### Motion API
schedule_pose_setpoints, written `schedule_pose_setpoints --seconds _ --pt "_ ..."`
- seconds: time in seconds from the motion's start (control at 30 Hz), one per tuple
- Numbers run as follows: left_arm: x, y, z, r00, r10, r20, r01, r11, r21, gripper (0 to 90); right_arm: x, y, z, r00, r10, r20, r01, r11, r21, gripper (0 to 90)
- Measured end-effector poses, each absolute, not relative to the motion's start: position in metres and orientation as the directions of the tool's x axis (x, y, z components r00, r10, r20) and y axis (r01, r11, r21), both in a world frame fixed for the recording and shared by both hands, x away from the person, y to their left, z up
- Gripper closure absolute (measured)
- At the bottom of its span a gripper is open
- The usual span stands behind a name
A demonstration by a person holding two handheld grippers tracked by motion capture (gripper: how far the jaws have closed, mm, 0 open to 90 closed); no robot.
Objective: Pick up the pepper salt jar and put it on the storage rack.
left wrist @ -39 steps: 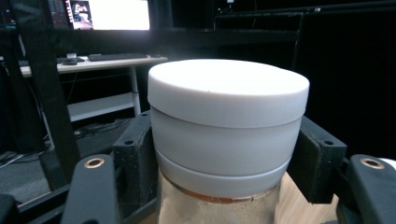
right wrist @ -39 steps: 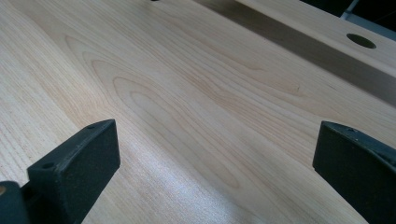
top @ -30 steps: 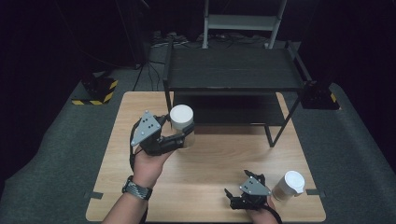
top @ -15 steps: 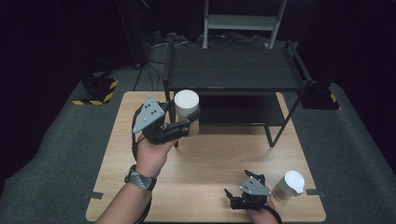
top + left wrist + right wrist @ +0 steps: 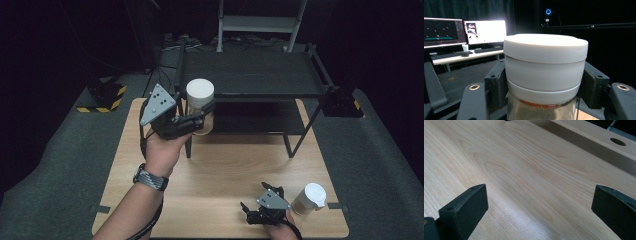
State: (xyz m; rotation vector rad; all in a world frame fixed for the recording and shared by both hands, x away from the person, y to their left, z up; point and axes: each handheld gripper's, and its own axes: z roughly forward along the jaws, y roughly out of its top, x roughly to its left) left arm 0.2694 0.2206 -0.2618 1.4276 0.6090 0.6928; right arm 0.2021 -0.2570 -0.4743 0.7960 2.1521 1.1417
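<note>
While raised, left gripper [image 5: 202, 117] clasps white-lidded jar [image 5: 200, 106].

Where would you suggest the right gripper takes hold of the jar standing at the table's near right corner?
Grip the jar on its round body just below the white lid, coming in level from its left, where the open right gripper sits. It stands upright with bare table around it.

The table [image 5: 529, 170] is pale, smooth-grained wood; the jar [image 5: 544, 110] looks clear under a matt white plastic lid [image 5: 545, 47].
</note>
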Motion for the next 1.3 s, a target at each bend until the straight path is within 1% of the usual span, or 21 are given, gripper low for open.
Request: schedule_pose_setpoints --seconds 0.23,0.4,0.53,1.1,1.3 --pt "0.283 0.216 -0.239 0.651 0.759 0.023 -0.068 0.029 0.997 34.1 0.202 -0.257 -0.475 -0.659 0.725 -0.202 0.236 0.454 0.859 0.0" --pt "0.289 0.211 -0.230 0.636 0.771 0.037 -0.077 0.015 0.997 34.1 0.201 -0.257 -0.475 -0.659 0.725 -0.202 0.234 0.452 0.861 0.0" --pt "0.296 0.207 -0.226 0.617 0.786 0.036 -0.092 0.027 0.995 34.1 0.202 -0.258 -0.475 -0.659 0.726 -0.199 0.233 0.448 0.863 0.0" --pt "0.329 0.194 -0.214 0.578 0.816 -0.003 -0.088 0.066 0.994 34.1 0.201 -0.260 -0.476 -0.657 0.729 -0.193 0.233 0.440 0.867 0.0" --pt "0.338 0.185 -0.211 0.568 0.823 0.008 -0.089 0.052 0.995 34.1 0.201 -0.260 -0.476 -0.657 0.728 -0.197 0.229 0.442 0.867 0.0"
